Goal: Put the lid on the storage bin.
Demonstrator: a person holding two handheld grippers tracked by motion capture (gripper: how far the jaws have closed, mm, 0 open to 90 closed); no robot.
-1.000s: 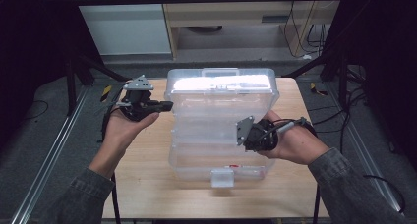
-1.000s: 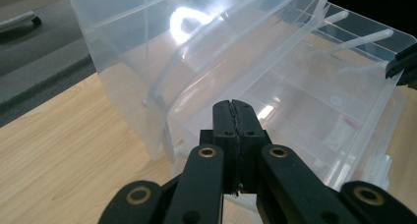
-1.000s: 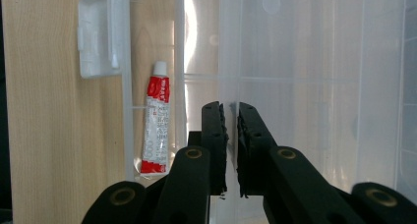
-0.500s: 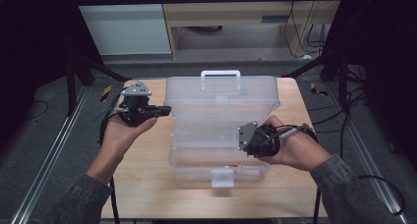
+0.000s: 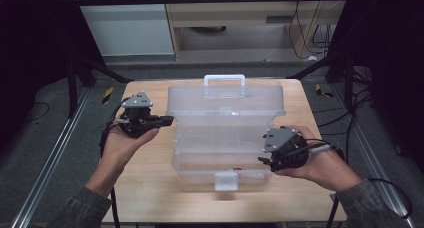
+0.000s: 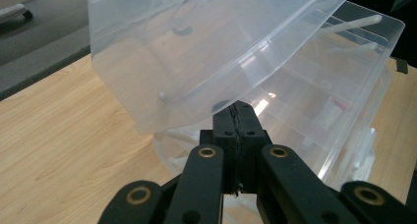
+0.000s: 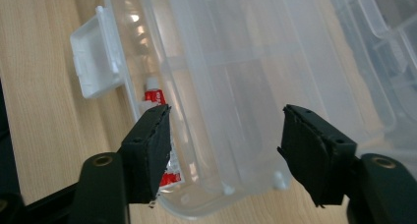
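Note:
A clear plastic compartment box [image 5: 220, 155] stands mid-table with its lid [image 5: 225, 102] raised and tilted back, white handle [image 5: 224, 80] at the top. My left gripper [image 5: 169, 120] is shut with nothing between its jaws, and its tip rests at the lid's left edge. In the left gripper view the shut tip [image 6: 239, 111] sits just under the lid's corner [image 6: 162, 94]. My right gripper [image 5: 264, 160] is open at the box's front right corner. The right gripper view has its jaws [image 7: 223, 130] spread over the box's end wall [image 7: 231, 76], near a red-and-white item [image 7: 153, 95] inside.
A white latch tab [image 5: 226, 180] hangs from the box's front edge. The wooden table [image 5: 150, 188] has bare room left and right of the box. Dark metal frame posts and cables stand beyond the table's far corners.
The lid has swung up and back, so its handle now shows at the far side. The right gripper has dropped toward the front right corner. The left gripper stayed at the lid's left edge.

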